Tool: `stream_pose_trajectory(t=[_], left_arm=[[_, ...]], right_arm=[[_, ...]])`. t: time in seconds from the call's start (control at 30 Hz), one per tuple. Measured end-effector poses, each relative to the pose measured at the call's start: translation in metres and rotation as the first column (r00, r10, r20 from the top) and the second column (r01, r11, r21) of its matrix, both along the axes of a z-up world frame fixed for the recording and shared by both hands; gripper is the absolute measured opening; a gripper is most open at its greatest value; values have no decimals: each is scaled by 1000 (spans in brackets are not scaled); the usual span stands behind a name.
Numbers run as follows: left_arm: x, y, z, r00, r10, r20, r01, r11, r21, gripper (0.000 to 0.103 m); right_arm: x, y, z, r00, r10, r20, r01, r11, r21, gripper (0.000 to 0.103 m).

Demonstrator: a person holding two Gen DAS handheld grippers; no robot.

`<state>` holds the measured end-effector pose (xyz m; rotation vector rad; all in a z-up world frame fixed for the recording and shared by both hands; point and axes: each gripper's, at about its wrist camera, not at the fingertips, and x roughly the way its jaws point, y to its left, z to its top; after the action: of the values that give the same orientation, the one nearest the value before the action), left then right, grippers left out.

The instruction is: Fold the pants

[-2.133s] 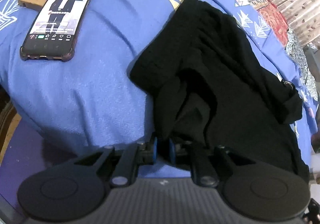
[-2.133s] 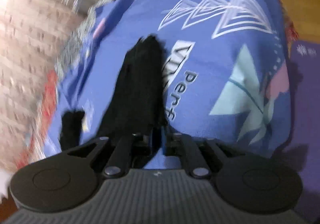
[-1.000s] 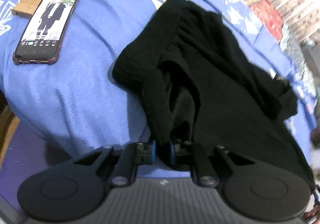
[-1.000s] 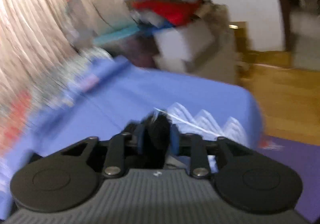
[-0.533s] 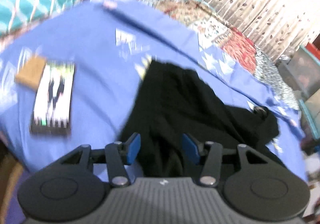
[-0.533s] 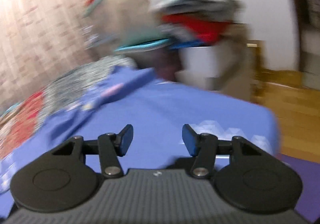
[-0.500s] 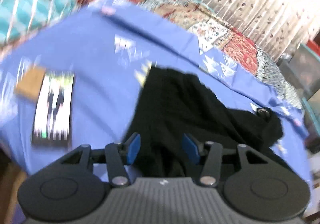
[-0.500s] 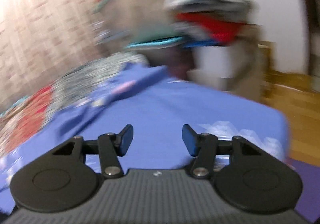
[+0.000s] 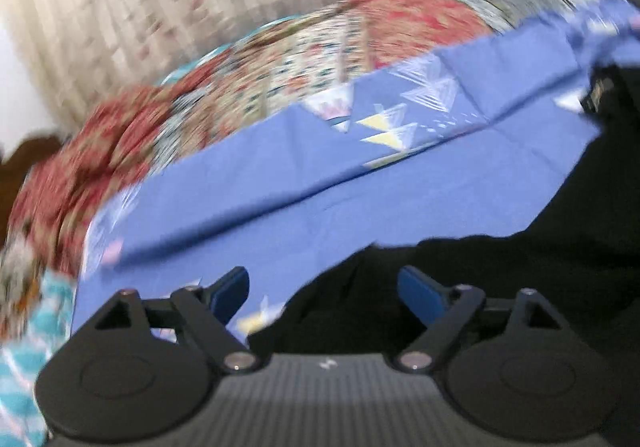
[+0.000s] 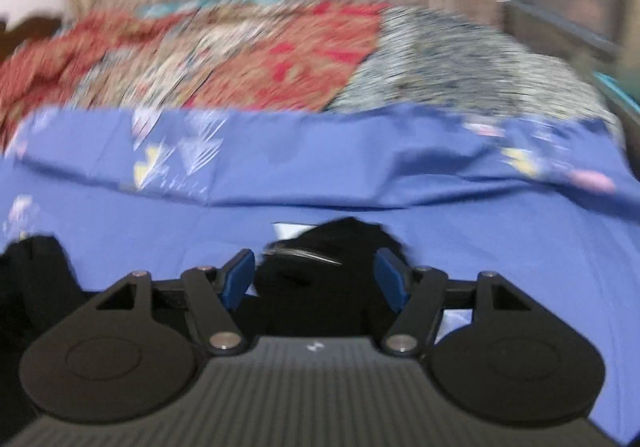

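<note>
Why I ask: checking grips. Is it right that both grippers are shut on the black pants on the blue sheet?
No. Both views show open jaws: left gripper, right gripper. The pants lie on the sheet.

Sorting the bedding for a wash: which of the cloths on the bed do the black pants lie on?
The plain blue sheet with pale triangle prints. The pants rest on it; the red and cream patterned quilt lies behind, nearer the curtain.

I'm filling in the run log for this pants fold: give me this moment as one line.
left gripper: open, jaws just opening, over black pants | right gripper: open, jaws just opening, pants between, unpressed | pants on blue sheet
</note>
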<state>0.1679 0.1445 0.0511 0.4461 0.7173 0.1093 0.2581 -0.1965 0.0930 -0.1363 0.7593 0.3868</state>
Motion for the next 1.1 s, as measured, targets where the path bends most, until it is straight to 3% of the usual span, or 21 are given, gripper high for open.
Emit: stream_pose_trajectory(t=[0.07, 0.2, 0.23, 0.27, 0.3, 0.33, 0.4, 0.47, 0.5, 0.6, 0.7, 0.8, 0.9, 0.97, 1.03, 1.1], left_arm=[[13, -13, -13, 997, -71, -17, 72, 996, 45, 93], [36, -30, -43, 988, -122, -99, 134, 984, 119, 90], [41, -33, -50, 986, -113, -120, 127, 985, 119, 76], [45, -36, -56, 984, -107, -144, 123, 987, 107, 45], [46, -38, -58, 981, -104, -163, 120, 989, 91, 30], [45, -40, -59, 981, -97, -168, 111, 991, 75, 16], [34, -41, -52, 991, -81, -103, 91, 992, 88, 13], [22, -31, -35, 999, -44, -25, 45, 997, 57, 12], [18, -23, -23, 1000, -6, 14, 6, 1000, 21, 12], [-14, 2, 14, 983, 104, 151, -89, 991, -104, 11], [-62, 20, 41, 957, 159, 241, -110, 973, -202, 11], [-110, 18, 48, 950, 134, 283, -73, 973, -218, 11], [-151, 0, 36, 963, 81, 258, -32, 982, -188, 12], [-171, -16, 17, 982, 37, 187, -3, 984, -179, 12], [-186, -29, -2, 995, 16, 101, 4, 982, -189, 13], [-202, -38, -19, 1000, 13, 18, -9, 981, -193, 15]], right_arm=[[19, 25, -14, 998, 53, -35, -56, 996, -71, 77], [54, 64, -63, 989, 84, -123, -114, 957, -266, 83], [58, 64, -76, 987, 62, -147, -104, 949, -296, 78], [64, 63, -87, 987, 34, -154, -82, 945, -316, 51], [68, 58, -90, 989, 9, -145, -54, 948, -313, 35], [71, 49, -83, 992, -33, -120, -2, 962, -273, 29], [79, 17, -53, 987, -139, -80, 132, 988, -84, 26], [83, -25, -16, 969, -246, -32, 248, 961, 118, 25], [83, -50, 2, 953, -301, -25, 299, 929, 218, 25], [70, -136, 50, 878, -477, -38, 434, 760, 484, 25], [35, -207, 75, 811, -582, -57, 483, 612, 627, 25], [-4, -258, 65, 790, -596, -144, 501, 492, 712, 25], [-52, -290, 34, 795, -564, -225, 504, 406, 762, 26], [-80, -309, 0, 773, -555, -306, 540, 323, 777, 29], [-109, -323, -37, 710, -579, -400, 628, 264, 732, 33], [-137, -331, -61, 629, -628, -458, 720, 249, 648, 47]])
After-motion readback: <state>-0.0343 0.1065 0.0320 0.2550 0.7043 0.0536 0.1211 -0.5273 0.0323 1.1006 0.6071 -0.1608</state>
